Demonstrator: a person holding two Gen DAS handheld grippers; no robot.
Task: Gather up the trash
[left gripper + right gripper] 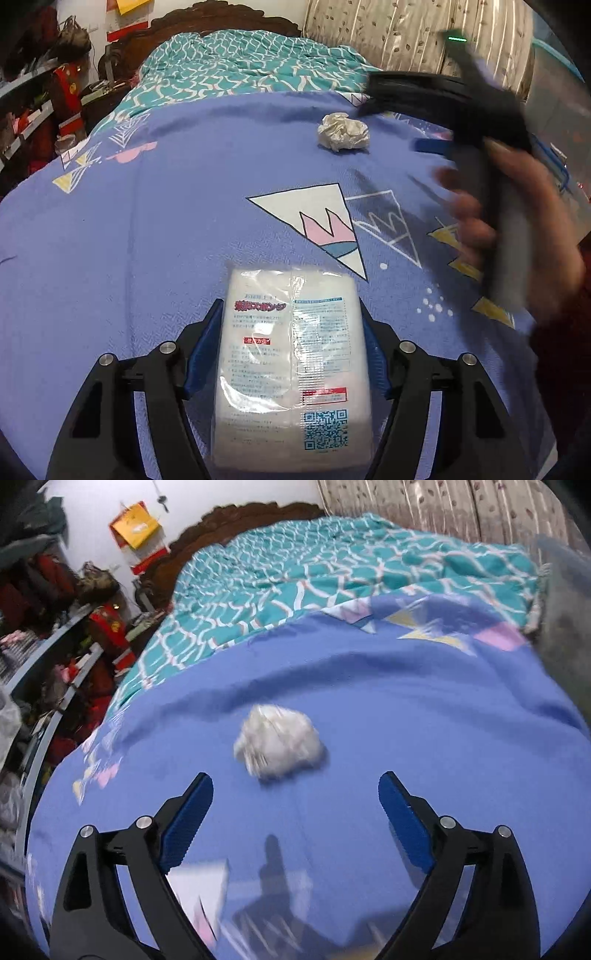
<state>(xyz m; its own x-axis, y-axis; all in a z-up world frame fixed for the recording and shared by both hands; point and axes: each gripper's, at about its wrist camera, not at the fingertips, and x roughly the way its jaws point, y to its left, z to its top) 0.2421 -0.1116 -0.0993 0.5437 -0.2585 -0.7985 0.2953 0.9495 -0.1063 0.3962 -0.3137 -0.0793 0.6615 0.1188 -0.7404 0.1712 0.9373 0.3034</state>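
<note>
My left gripper (291, 321) is shut on a white plastic-wrapped packet (291, 362) with printed text and a QR code, held over the blue bedsheet (147, 240). A crumpled white paper ball (343, 132) lies on the sheet further back. In the right wrist view the paper ball (279, 744) lies just ahead of my right gripper (295, 790), which is open and empty above the sheet (406, 720). The right gripper (424, 125) also shows blurred in the left wrist view, at the right, just right of the ball, held by a hand.
A teal patterned quilt (314, 576) lies bunched at the head of the bed, against a dark carved headboard (258, 511). Cluttered shelves (55, 657) stand along the left. A clear plastic bin (557, 147) stands at the right edge.
</note>
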